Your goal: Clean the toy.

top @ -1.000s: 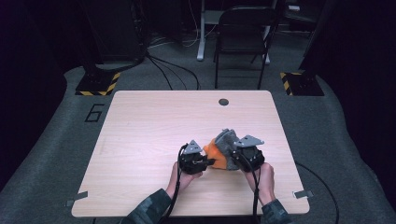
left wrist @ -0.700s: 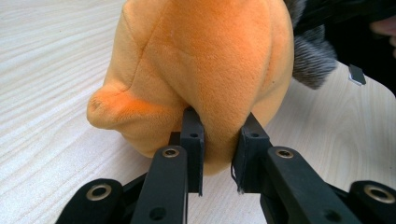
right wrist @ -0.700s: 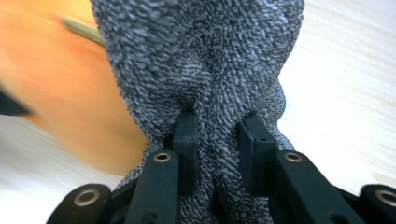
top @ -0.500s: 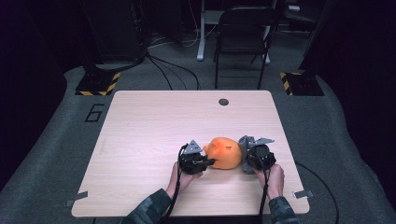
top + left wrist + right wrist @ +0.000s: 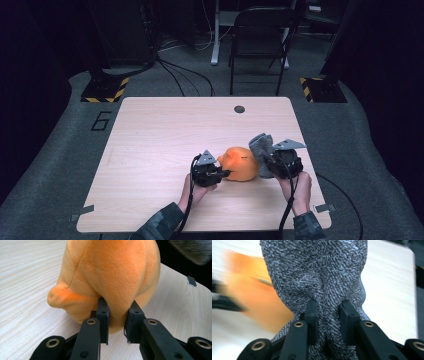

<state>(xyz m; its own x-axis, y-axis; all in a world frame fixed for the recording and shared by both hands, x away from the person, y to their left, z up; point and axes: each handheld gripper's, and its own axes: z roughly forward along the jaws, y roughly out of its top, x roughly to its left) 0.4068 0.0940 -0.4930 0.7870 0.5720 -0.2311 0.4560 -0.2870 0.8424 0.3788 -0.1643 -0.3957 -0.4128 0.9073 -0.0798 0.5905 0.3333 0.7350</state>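
With the left claw (image 5: 225,173) clamped on the orange plush (image 5: 240,163) and the right claw (image 5: 266,161) gripping the grey cloth (image 5: 261,148), wiping seems under way; next, bring cloth onto plush.

A pale wood table (image 5: 165,145) carries the orange plush (image 5: 241,163), which rests near its front right; a dark round spot (image 5: 239,109), perhaps a grommet, sits by the far edge.
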